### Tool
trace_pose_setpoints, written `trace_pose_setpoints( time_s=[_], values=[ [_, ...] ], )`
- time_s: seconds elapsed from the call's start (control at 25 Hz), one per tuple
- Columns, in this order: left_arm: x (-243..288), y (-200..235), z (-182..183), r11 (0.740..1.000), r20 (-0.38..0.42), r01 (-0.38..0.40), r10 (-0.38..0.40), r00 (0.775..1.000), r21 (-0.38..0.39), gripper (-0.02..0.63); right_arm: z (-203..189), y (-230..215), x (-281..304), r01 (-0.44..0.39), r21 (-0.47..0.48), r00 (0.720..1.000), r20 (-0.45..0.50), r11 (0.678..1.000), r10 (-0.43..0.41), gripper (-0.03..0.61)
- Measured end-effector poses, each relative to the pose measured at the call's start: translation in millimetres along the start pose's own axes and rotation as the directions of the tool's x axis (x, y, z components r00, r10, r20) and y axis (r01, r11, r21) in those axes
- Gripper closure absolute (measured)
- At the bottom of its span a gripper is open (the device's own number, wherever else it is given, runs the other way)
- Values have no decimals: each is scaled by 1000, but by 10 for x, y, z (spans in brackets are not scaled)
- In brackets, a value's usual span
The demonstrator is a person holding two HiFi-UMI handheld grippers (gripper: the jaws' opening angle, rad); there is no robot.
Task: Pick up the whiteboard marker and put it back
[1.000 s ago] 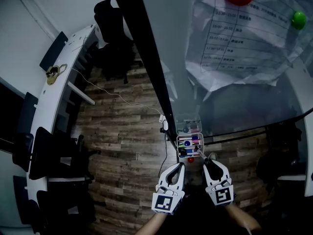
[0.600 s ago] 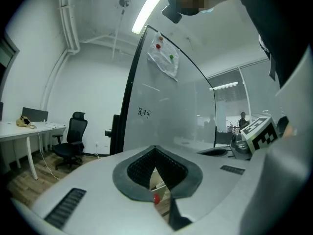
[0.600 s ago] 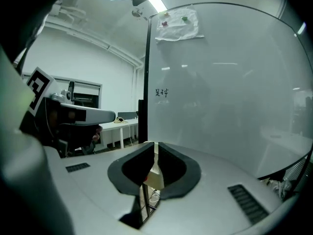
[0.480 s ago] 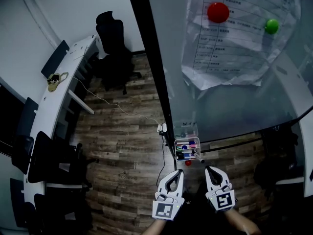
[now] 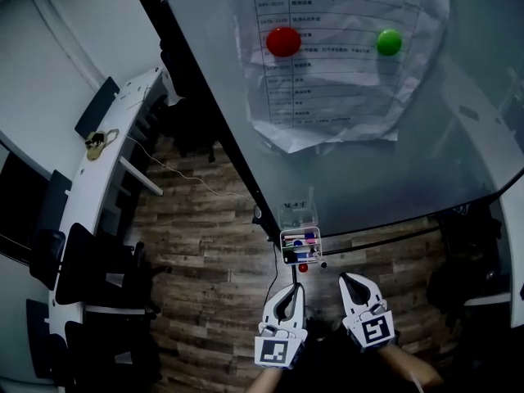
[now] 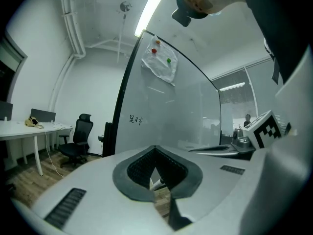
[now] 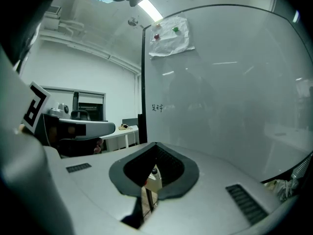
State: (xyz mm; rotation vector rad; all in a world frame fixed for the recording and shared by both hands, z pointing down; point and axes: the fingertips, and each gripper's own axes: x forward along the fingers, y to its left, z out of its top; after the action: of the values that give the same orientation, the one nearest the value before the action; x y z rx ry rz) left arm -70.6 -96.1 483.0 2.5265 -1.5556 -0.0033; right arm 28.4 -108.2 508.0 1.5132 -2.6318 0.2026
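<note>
the person is holding both grippers low and side by side above the wooden floor (image 5: 205, 244), tips pointing at the whiteboard (image 5: 458, 137)'s bottom edge. the left gripper (image 5: 291, 291)'s jaws are sitting closed on nothing, and the right gripper (image 5: 349, 282)'s jaws are pressing together empty too. just beyond them a small tray (image 5: 284, 244) is hanging on the board, with the whiteboard marker (image 5: 304, 241) lying inside among other coloured markers. higher up, a red magnet (image 5: 283, 41) and a green magnet (image 5: 388, 42) are pinning a paper (image 5: 336, 88).

An office: long white desks (image 5: 79, 188) with black swivel chairs (image 6: 77, 140) over plank flooring (image 5: 205, 260), and a glass whiteboard (image 5: 409, 162) bearing a magnet-pinned printed schedule (image 5: 336, 80).
</note>
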Motion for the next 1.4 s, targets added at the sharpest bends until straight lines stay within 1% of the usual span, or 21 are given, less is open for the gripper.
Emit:
trace_pose_setpoints(
  time_s=[0.24,0.36,0.44,0.56,0.68,0.76,0.96,1.12,1.2,1.28,1.4],
  values=[
    [-86,-215,83,999,-1,-35,35,999,3,606,113,-84,-239,-12,23,1000,18,1000,11,563],
    [-138,-335,98,999,6,-32,32,999,-12,606,155,-121,-356,-7,27,1000,19,1000,7,563],
    [-172,-398,125,999,13,-36,36,999,-15,606,147,-137,-440,-13,14,1000,13,1000,12,563],
    [-198,-466,185,999,33,-45,45,998,8,606,146,-160,-533,-22,15,999,28,1000,21,563],
    [-247,-508,200,998,31,-56,56,998,20,606,241,-170,-594,-10,31,1000,16,999,10,563],
    [-295,-550,213,998,35,-60,59,998,20,606,273,-147,-651,-22,35,999,40,999,21,563],
    [-359,-602,168,998,31,-64,64,997,16,606,257,-186,-700,-21,38,999,29,999,20,563],
    [-352,-605,203,997,42,-69,68,997,31,606,212,-188,-704,-48,36,998,34,998,47,565],
    [-344,-605,198,997,32,-72,70,997,40,606,187,-193,-719,-54,35,998,36,998,53,565],
    [-347,-620,180,997,21,-73,72,997,36,606,172,-200,-732,-54,29,998,34,998,53,565],
    [-346,-628,186,997,27,-74,73,997,30,606,139,-211,-724,-55,30,998,34,998,54,565]
  ],
)
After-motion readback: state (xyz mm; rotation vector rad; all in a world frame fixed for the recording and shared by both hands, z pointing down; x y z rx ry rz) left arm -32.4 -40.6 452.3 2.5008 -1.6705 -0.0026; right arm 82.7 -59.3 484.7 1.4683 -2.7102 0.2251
